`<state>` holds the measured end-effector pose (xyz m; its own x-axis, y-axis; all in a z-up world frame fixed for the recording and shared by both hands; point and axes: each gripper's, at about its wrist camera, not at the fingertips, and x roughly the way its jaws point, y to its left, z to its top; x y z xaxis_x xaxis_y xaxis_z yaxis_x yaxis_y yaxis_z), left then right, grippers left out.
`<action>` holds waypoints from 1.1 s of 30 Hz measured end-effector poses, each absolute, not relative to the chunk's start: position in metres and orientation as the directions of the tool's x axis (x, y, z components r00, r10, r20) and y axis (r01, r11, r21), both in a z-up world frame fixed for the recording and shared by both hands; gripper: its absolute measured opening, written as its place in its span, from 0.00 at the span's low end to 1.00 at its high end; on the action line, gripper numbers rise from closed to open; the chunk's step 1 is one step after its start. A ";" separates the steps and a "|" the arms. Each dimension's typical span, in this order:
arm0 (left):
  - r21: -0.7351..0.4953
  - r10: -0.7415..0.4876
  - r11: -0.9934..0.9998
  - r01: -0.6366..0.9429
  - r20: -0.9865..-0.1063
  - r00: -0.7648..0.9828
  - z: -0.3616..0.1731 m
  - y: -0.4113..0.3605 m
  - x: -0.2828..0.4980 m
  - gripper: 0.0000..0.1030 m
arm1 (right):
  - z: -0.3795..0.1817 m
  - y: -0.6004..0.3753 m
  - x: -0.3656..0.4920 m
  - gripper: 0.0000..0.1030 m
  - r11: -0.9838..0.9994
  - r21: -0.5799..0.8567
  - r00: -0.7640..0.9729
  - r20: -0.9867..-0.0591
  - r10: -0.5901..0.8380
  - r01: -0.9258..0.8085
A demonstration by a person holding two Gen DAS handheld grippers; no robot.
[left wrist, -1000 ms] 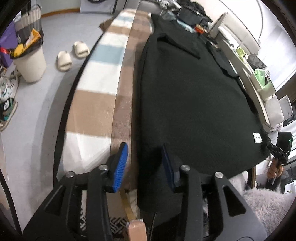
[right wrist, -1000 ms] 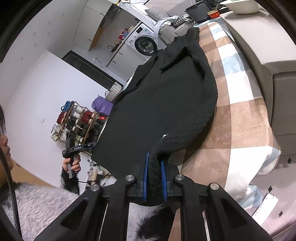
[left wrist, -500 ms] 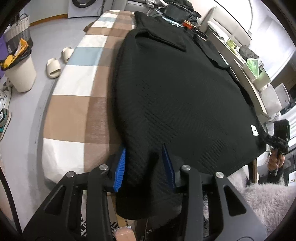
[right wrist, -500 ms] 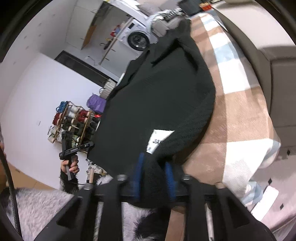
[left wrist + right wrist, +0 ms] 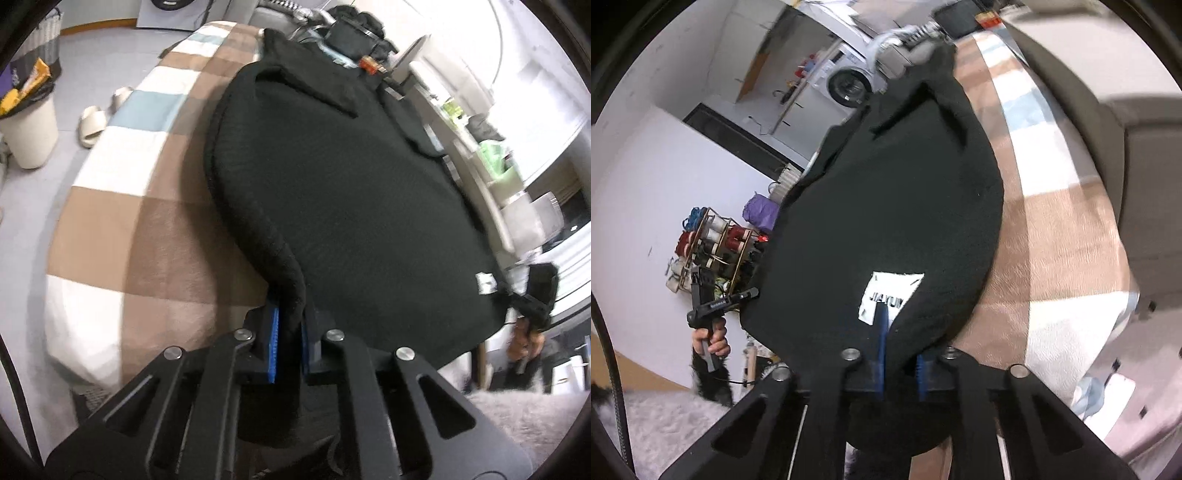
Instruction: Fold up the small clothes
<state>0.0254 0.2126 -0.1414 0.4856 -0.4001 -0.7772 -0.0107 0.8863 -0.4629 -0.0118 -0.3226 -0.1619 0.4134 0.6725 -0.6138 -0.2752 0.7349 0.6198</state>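
A black knit collared shirt lies spread on a checked brown, white and blue blanket. My left gripper is shut on the shirt's near left hem corner, which bunches between the blue pads. My right gripper is shut on the near right hem corner of the shirt, beside its white label. The hem is lifted off the blanket at both corners. The right gripper also shows in the left wrist view, and the left gripper in the right wrist view.
A white bin and pale slippers stand on the floor left of the bed. A cluttered shelf runs along the right side. A washing machine and a shoe rack stand beyond.
My left gripper closed on the left hem corner. Both grippers rose, lifting the hem off the blanket, and the white label turned into the right wrist view.
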 end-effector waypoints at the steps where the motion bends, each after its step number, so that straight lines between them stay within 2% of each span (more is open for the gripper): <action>1: -0.486 -0.421 0.874 0.001 -0.756 0.502 -0.138 0.212 0.025 0.05 | -0.158 -0.322 -0.014 0.09 0.736 0.610 0.434 -0.601 0.671 -0.293; 7: -0.567 -0.473 0.820 0.072 -0.603 0.642 -0.102 0.214 0.030 0.05 | -0.126 -0.321 -0.013 0.08 0.708 0.593 0.560 -0.460 0.689 -0.383; 14: -0.540 -0.400 0.838 0.085 -0.499 0.769 -0.069 0.231 0.060 0.05 | -0.100 -0.322 0.028 0.08 0.735 0.588 0.712 -0.351 0.608 -0.338; 17: -0.530 -0.362 0.847 0.052 -0.502 0.786 -0.065 0.242 0.089 0.05 | -0.097 -0.318 0.056 0.08 0.783 0.568 0.767 -0.376 0.520 -0.252; 21: -0.508 -0.305 0.861 -0.021 -0.548 0.779 -0.077 0.254 0.142 0.05 | -0.102 -0.313 0.106 0.08 0.847 0.521 0.792 -0.469 0.391 -0.110; 28: -0.431 -0.234 0.892 -0.135 -0.696 0.679 -0.128 0.257 0.229 0.05 | -0.129 -0.300 0.162 0.09 0.914 0.405 0.706 -0.642 0.299 -0.019; 32: -0.414 -0.224 0.897 -0.156 -0.729 0.647 -0.141 0.257 0.245 0.06 | -0.142 -0.305 0.169 0.17 0.920 0.391 0.639 -0.710 0.296 0.007; 33: -0.404 -0.221 0.903 -0.149 -0.733 0.643 -0.141 0.256 0.244 0.07 | -0.143 -0.309 0.166 0.24 0.917 0.399 0.631 -0.713 0.305 0.008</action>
